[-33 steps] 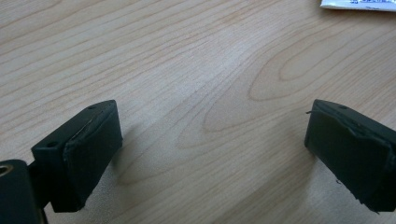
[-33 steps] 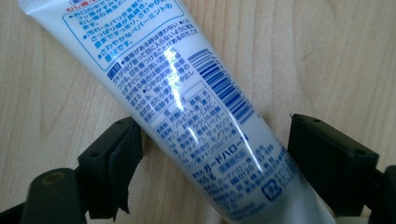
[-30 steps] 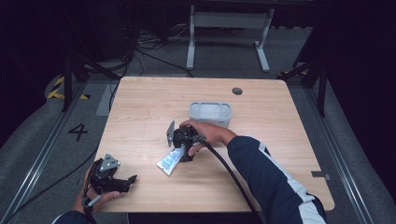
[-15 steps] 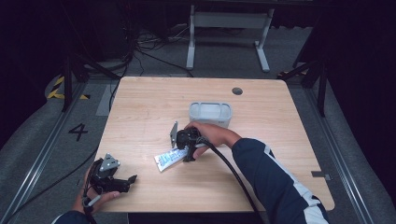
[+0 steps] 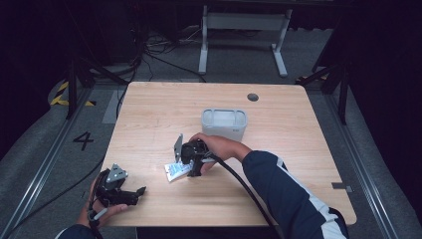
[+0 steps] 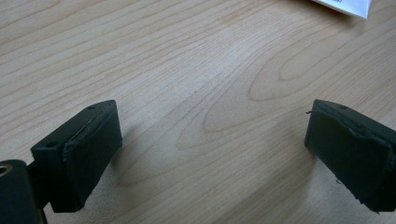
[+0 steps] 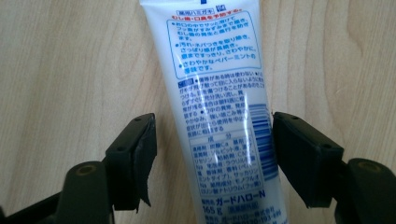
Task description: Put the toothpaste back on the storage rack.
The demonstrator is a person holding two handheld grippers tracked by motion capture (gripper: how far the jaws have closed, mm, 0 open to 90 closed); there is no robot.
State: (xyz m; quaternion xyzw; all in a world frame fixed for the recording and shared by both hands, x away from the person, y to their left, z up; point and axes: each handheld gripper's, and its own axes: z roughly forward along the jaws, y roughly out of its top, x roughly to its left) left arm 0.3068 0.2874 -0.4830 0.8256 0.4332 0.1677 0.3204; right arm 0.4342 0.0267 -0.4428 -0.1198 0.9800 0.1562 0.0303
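High view: right hand [image 5: 219, 147] reaches in from the lower right to mid-table, forearm angled across the wood, right gripper [image 5: 188, 158] tipped down over the toothpaste tube [image 5: 177, 171]. Tube lies flat on the table [image 5: 298, 149], in front of the grey bin [image 5: 224, 123] and apart from it. Right gripper view: jaws straddle the tube [image 7: 219, 140] about half open after just closing in; right pad is at the tube's edge, left pad shows a gap, so no clamp yet. Left hand [image 5: 97, 211] rests at the near left table edge, left gripper [image 5: 119, 189] lying low, pointing right. Left gripper view: jaws wide apart, nothing between them, bare wood below; a tube corner [image 6: 348, 5] shows at the top.
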